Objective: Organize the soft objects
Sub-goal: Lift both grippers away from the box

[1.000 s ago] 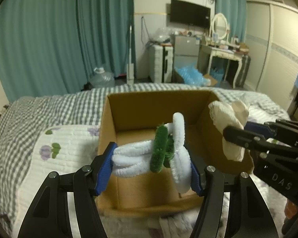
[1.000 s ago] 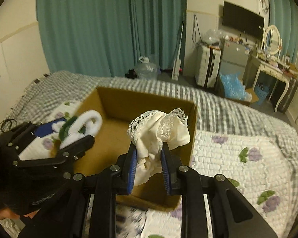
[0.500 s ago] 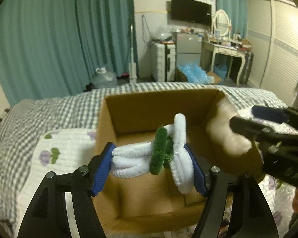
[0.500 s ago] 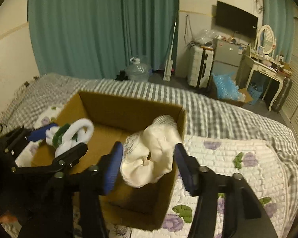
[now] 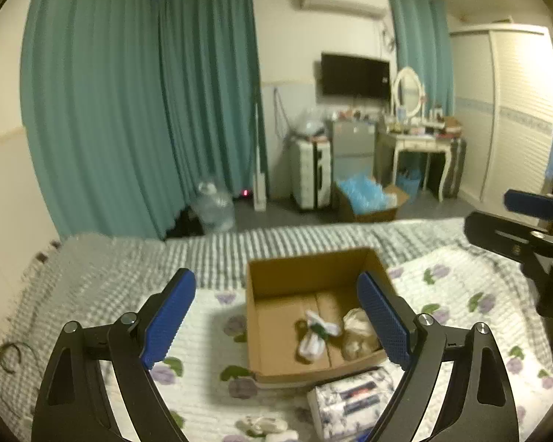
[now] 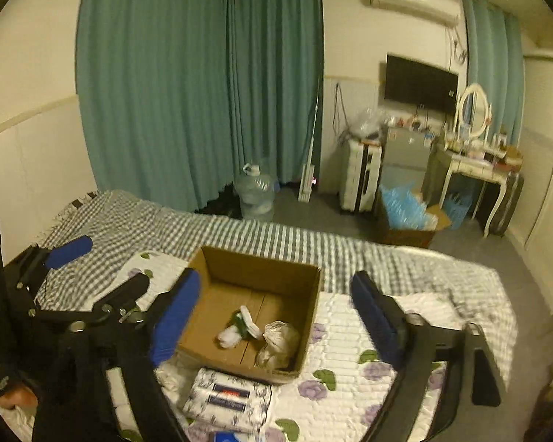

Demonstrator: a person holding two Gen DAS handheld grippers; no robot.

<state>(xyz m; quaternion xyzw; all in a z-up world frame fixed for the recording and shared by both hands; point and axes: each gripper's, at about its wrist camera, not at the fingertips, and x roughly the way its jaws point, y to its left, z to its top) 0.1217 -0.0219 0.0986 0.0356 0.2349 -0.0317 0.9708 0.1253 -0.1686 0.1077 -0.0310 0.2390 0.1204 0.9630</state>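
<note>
Left wrist: both soft items (image 5: pixel 317 335) lie inside the box (image 5: pixel 276 331).

Brown cardboard box (image 6: pixel 306 316) holds a white-and-green fuzzy toy (image 6: pixel 239 326) and a cream cloth (image 6: pixel 280 342) — on a white bedspread (image 6: pixel 350 397) with purple flowers, green leaves; grey-white checked blanket (image 6: pixel 136 221); teal curtains (image 6: pixel 188 84).
</note>
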